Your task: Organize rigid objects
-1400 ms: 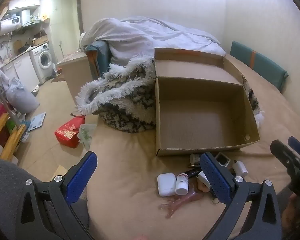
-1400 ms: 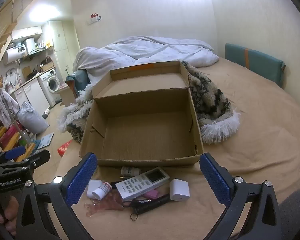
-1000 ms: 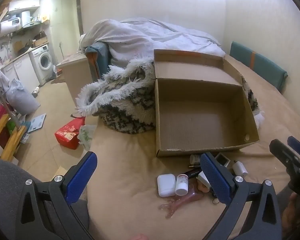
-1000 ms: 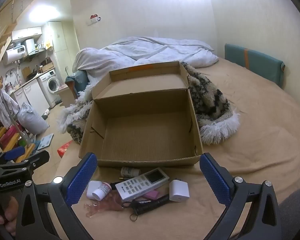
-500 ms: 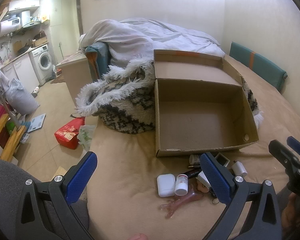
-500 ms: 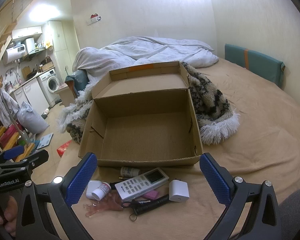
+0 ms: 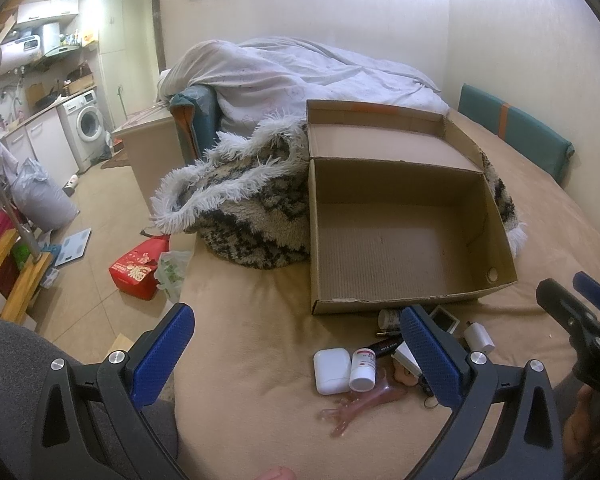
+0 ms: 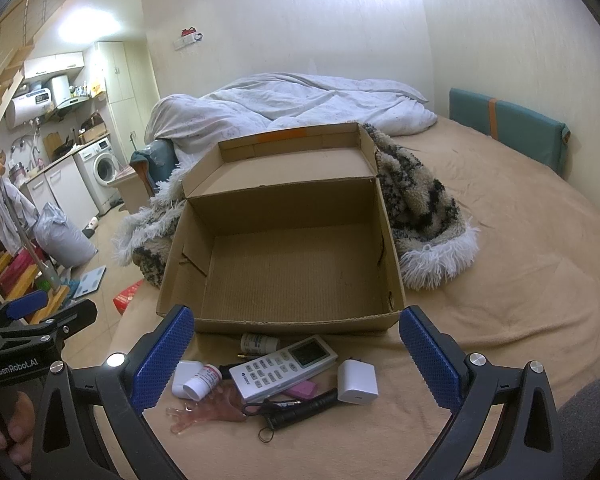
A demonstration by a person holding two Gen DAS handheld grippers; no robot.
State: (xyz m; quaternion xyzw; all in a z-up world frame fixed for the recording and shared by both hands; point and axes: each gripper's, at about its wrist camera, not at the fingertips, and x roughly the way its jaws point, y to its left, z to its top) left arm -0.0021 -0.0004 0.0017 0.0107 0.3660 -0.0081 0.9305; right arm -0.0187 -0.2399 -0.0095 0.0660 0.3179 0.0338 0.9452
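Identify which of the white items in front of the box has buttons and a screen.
The remote. It is long, with a keypad and a small display; the charger and the earbud case are plain white blocks.

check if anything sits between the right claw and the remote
Nothing visible does. The right claw is open, and the white remote lies in plain view between its fingers, in front of the empty cardboard box.

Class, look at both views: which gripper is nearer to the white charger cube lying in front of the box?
Right. The right gripper is open directly over the pile, with the charger cube between its fingers. The left gripper is open farther to the left, the cube beyond its right finger.
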